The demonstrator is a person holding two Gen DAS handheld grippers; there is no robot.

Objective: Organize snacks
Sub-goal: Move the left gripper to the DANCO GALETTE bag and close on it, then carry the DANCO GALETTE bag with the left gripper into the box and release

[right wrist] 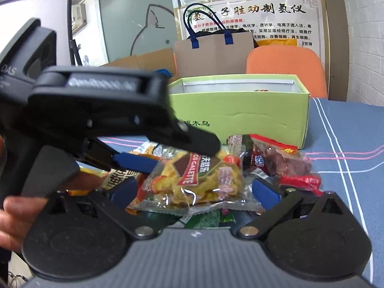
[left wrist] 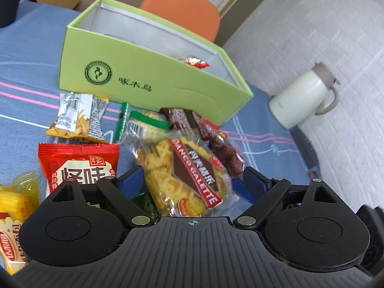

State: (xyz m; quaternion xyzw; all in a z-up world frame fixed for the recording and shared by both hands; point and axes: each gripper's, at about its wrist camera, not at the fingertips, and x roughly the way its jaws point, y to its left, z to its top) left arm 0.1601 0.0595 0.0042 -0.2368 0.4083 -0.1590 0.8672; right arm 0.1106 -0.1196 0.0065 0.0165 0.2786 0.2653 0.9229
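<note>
The galette packet (left wrist: 189, 175) lies atop the snack pile on the blue tablecloth (left wrist: 24, 76), between the spread jaws of both the left gripper (left wrist: 189, 180) and right gripper (right wrist: 194, 189); neither grips it (pick-up stage, seemingly). Next: one closes, lifts it into the green box (left wrist: 144, 79), which holds one red-wrapped snack (left wrist: 195, 62).

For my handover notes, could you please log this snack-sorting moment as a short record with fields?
Surface: blue striped cloth
Container: green box, open, one red-wrapped snack inside
Snack pile: in front of the box
Left gripper: open, galette packet between its fingers
Right gripper: open, around the same packet
Nearby: white jug, orange chair
</note>
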